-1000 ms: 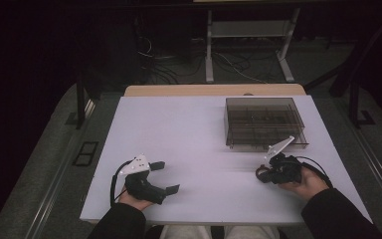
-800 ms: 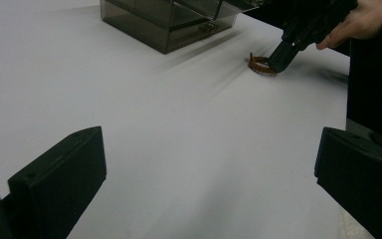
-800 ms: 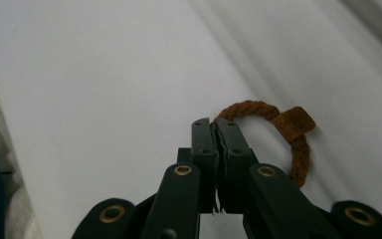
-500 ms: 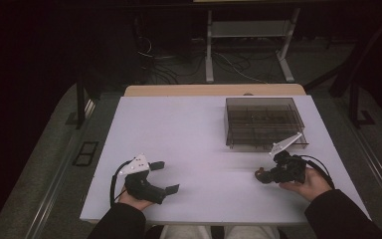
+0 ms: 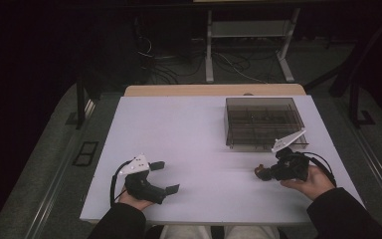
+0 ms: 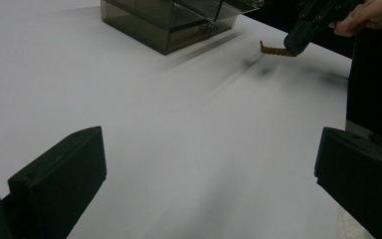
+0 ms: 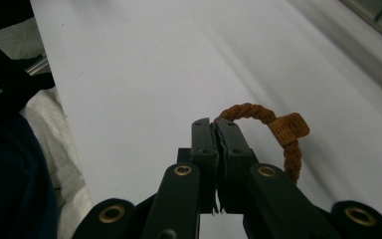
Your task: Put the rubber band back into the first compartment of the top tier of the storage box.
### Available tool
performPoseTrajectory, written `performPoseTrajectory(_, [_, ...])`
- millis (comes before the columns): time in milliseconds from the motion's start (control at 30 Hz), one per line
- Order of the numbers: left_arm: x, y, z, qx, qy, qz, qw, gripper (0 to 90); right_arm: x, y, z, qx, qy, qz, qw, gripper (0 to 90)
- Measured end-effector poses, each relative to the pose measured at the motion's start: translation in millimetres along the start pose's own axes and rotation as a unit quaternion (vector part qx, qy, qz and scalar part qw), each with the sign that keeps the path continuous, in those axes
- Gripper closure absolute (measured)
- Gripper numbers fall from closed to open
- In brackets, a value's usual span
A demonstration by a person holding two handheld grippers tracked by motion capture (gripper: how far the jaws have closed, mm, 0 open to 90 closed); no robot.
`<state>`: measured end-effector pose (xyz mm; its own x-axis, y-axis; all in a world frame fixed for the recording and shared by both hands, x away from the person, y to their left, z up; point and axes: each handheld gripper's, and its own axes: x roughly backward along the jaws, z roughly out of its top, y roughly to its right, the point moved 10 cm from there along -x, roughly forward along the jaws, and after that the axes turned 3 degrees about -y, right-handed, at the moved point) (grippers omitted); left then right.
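The table (image 5: pixel 189 134) has a smooth, matt white top, with a strip of pale wood along its 12 o'clock edge. The box (image 5: pixel 263 122) at 2 o'clock looks like smoky, glossy clear plastic. The brown loop (image 7: pixel 278 137) is rough braided cord with a tan tag, pinched in the right gripper (image 7: pixel 218 134), whose matt black jaws carry brass-coloured rivets.

The high view is looking forward and down over the whole table (image 5: pixel 189 134). The left gripper view is sitting low, facing right across it toward the box (image 6: pixel 169 22). The right gripper view is facing left, close above the tabletop, which all three are sharing.
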<state>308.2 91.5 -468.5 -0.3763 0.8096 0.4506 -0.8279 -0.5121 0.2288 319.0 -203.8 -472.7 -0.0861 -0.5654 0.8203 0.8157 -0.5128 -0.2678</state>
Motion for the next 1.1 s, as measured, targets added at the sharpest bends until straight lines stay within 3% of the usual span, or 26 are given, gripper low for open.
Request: performPoseTrajectory(1100, [0.2,0.1,0.4,-0.001,0.001,0.000,1.0000,0.0,25.6,-23.3,43.1,0.043,0.013,0.002,0.9990,86.1])
